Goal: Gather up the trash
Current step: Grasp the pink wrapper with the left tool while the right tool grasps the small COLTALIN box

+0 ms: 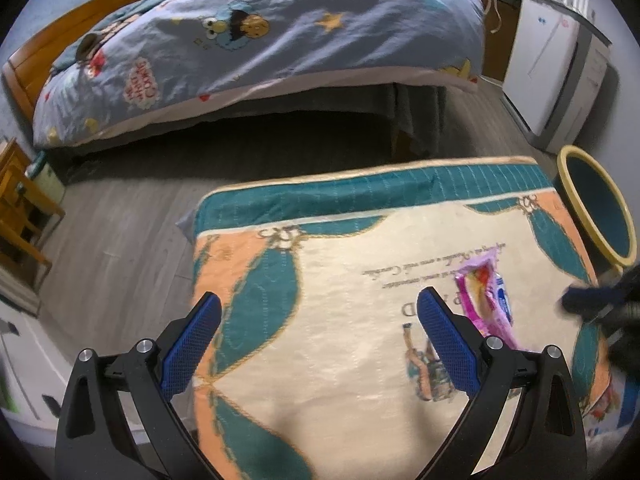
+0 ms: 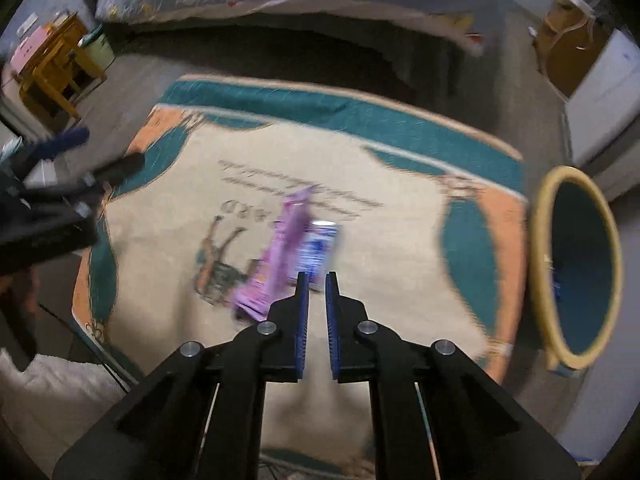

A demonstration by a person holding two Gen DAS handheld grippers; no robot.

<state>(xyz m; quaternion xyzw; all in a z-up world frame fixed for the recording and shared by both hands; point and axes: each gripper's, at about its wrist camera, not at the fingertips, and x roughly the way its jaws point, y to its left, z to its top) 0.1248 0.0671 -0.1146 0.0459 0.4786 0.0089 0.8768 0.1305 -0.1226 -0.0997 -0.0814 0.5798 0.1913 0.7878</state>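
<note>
Right wrist view: we find the right gripper (image 2: 316, 280) clenched just above the pink wrapper (image 2: 280, 256) at the middle of the rug (image 2: 400, 280); blur hides whether it pinches anything. We judge pickup underway, with the bin (image 2: 540, 240) off the rug's right edge next. The left gripper (image 1: 320, 308) hovers released over the rug's left half, open floor beyond.

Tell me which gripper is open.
The left gripper: its blue fingers stand wide apart above the rug. The right gripper is shut, fingers nearly together, near the pink wrapper.
</note>
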